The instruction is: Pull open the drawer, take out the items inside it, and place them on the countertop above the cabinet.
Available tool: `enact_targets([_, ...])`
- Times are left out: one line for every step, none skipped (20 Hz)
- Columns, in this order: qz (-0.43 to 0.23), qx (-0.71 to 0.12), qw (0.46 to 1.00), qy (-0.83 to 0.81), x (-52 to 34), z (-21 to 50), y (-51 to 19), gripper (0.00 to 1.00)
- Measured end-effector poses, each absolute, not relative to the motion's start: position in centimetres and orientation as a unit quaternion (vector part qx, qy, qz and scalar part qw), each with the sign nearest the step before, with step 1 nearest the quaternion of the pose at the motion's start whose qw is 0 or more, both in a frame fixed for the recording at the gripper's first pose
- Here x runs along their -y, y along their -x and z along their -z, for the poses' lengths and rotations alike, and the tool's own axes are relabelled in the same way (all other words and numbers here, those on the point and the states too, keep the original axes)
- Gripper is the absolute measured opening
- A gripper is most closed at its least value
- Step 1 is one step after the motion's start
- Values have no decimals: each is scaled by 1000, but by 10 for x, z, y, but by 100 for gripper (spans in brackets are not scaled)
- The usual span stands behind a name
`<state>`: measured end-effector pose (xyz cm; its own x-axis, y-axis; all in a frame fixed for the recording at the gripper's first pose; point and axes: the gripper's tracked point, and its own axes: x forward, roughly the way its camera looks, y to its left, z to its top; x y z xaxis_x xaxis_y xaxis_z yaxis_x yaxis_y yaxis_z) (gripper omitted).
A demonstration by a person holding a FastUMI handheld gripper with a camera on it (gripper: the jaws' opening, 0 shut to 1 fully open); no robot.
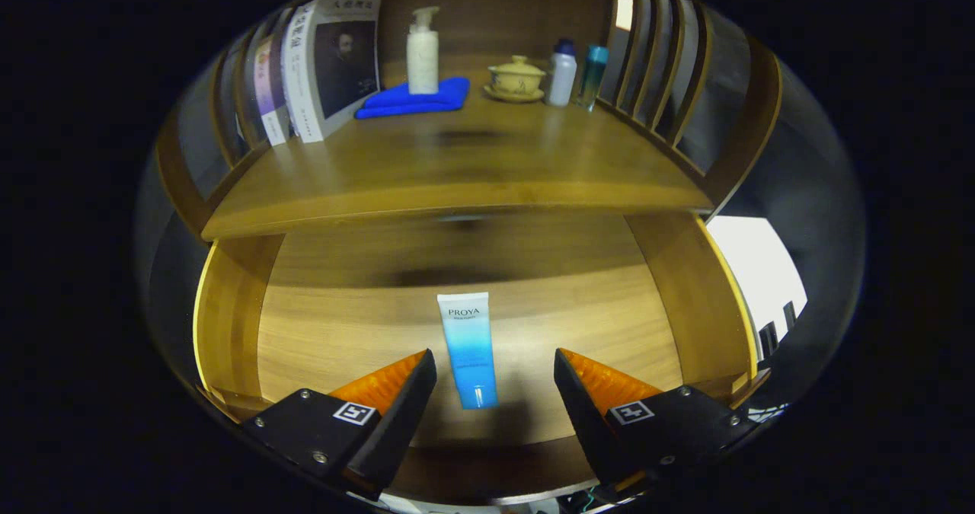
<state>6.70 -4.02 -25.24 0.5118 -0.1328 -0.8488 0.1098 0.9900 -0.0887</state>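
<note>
The wooden drawer (228,324) stands pulled open below the countertop (457,171). A blue and white tube (468,346) lies flat on the drawer's floor, its cap end toward me. My gripper (495,365) hovers open above the drawer's front. The tube's lower half lies between the two fingers, nearer the left one, and neither finger touches it.
On the countertop stand several books (320,65) at the left, a white pump bottle (423,53) on a folded blue cloth (415,99), a lidded yellow cup on a saucer (516,78), and two small bottles (575,72) by slatted side rails (655,65).
</note>
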Motion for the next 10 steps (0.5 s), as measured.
enact_targets([71,-502,862,6,41,257,-68,95])
enact_targets([73,-513,855,3,42,261,-67,95])
enact_targets([76,-523,849,3,43,265,-68,95])
enact_targets([77,-531,844,4,43,271,-68,95])
enact_targets([75,-539,839,7,43,276,-67,95])
enact_targets([75,-546,834,11,44,281,-66,95])
enact_targets([74,-556,828,14,43,288,-64,95])
enact_targets([73,-565,822,13,42,294,-62,94])
enact_targets([72,-575,815,12,41,301,-60,94])
enact_targets([74,-585,807,19,43,305,-56,92])
